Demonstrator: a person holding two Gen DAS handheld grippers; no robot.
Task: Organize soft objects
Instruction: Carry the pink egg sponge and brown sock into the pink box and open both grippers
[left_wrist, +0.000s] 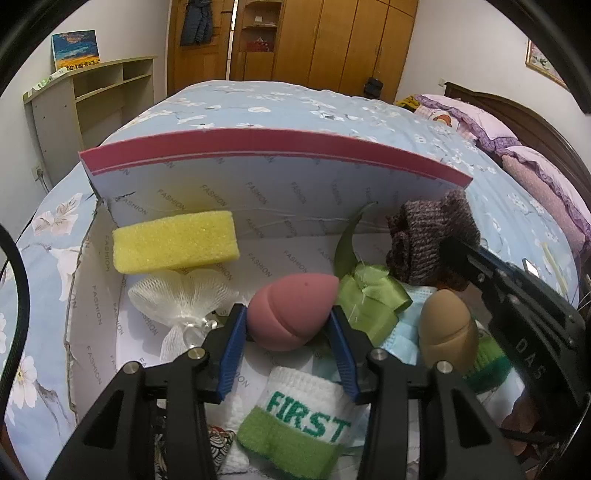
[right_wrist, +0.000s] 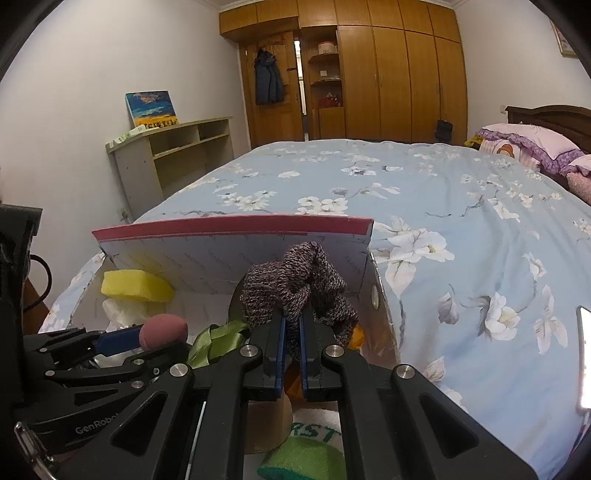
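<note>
An open cardboard box (left_wrist: 266, 192) with a pink-edged lid sits on the bed. My left gripper (left_wrist: 288, 317) is shut on a pink egg-shaped sponge (left_wrist: 291, 310) above the box; it also shows in the right wrist view (right_wrist: 164, 330). My right gripper (right_wrist: 292, 328) is shut on a dark purple knitted item (right_wrist: 295, 284) held over the box's right side; it also shows in the left wrist view (left_wrist: 432, 240). In the box lie a yellow sponge (left_wrist: 173, 242), a white mesh pouch (left_wrist: 181, 299), a green ribbon (left_wrist: 369, 299), a tan egg sponge (left_wrist: 447, 328) and a white-green "FIRST" wristband (left_wrist: 299, 413).
The box rests on a blue floral bedspread (right_wrist: 443, 206). Purple pillows (right_wrist: 528, 144) lie at the right by the headboard. A low shelf unit (right_wrist: 170, 155) stands against the left wall, with wooden wardrobes (right_wrist: 388, 81) behind the bed.
</note>
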